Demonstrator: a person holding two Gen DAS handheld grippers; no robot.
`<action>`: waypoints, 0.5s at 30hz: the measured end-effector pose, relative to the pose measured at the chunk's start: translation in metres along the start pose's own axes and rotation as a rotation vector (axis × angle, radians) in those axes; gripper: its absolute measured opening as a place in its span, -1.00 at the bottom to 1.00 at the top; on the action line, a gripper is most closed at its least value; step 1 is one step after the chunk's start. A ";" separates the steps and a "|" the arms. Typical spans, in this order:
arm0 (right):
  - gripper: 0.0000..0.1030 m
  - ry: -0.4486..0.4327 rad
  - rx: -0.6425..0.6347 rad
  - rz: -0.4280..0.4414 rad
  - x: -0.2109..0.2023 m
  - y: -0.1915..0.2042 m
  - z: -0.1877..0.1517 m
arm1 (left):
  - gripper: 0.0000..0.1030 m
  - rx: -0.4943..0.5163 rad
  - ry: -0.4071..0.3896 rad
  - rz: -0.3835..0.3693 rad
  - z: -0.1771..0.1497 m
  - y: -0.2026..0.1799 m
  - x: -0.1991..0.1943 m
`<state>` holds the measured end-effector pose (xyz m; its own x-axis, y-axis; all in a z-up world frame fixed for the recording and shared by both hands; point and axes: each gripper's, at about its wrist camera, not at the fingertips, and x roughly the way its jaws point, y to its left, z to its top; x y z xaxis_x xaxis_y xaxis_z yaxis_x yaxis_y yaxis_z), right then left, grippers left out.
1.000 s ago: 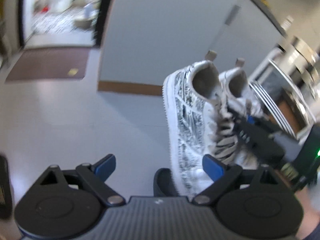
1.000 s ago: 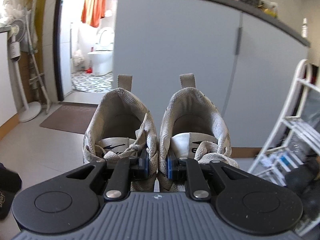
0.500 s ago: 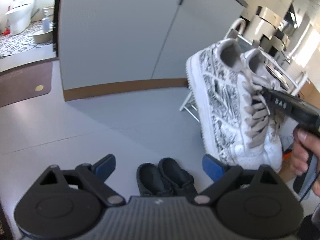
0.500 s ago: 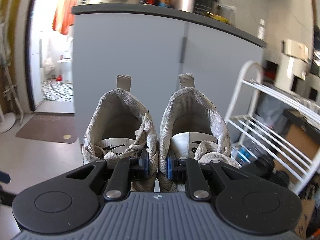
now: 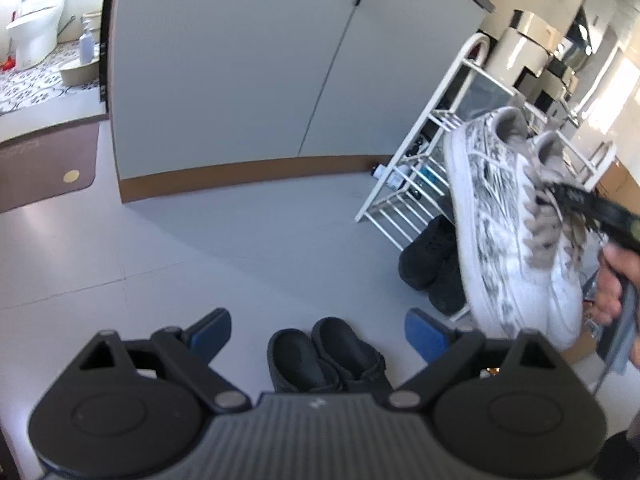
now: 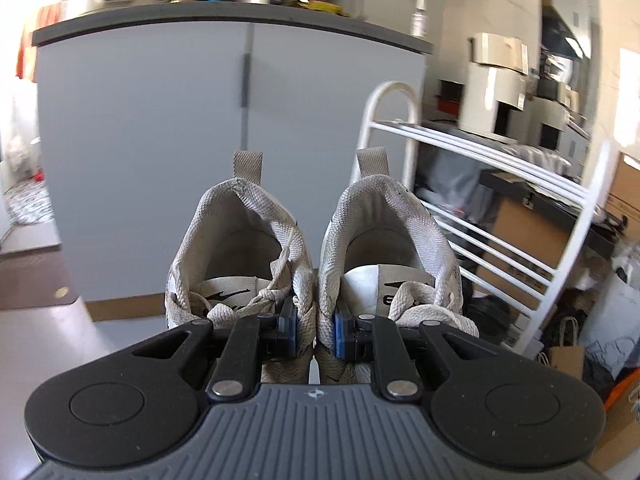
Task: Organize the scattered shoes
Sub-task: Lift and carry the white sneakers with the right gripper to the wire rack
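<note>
Right wrist view: right tongs (image 6: 314, 338) clench the touching inner collars of both white sneakers (image 6: 316, 256), so the pair travels as one, in the air near the white rack (image 6: 472, 148); left tongs (image 5: 318, 332) gape empty above black slippers (image 5: 324, 354).

The pair of sneakers (image 6: 316, 264) hangs side by side in the air, between the cabinet (image 6: 200, 120) behind and the shoe rack (image 6: 500, 168) to the right; on the floor (image 5: 200, 248) a pair of slippers (image 5: 328, 356) sits near the rack; dark shoes (image 5: 432, 256) lie under its lowest shelf; a doormat (image 5: 44, 168) lies far left.
</note>
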<state>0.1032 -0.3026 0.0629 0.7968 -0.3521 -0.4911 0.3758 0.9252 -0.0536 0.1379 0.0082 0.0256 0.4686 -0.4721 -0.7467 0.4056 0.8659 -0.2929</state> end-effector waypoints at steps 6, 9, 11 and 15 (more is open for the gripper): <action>-0.64 -0.009 0.102 -0.096 0.039 -0.018 0.012 | 0.85 0.013 0.039 0.046 -0.007 -0.002 0.013; -0.64 -0.015 0.122 -0.126 0.054 -0.031 0.020 | 0.85 0.004 0.068 0.077 -0.007 0.002 0.022; -0.64 -0.021 0.127 -0.139 0.065 -0.043 0.029 | 0.85 -0.016 0.079 0.091 -0.007 0.007 0.026; -0.64 -0.019 0.137 -0.157 0.081 -0.060 0.044 | 0.85 -0.027 0.105 0.126 -0.008 0.017 0.032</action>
<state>0.1663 -0.3929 0.0648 0.7316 -0.4943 -0.4695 0.5557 0.8313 -0.0091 0.1540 0.0096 -0.0079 0.4288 -0.3409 -0.8366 0.3266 0.9219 -0.2082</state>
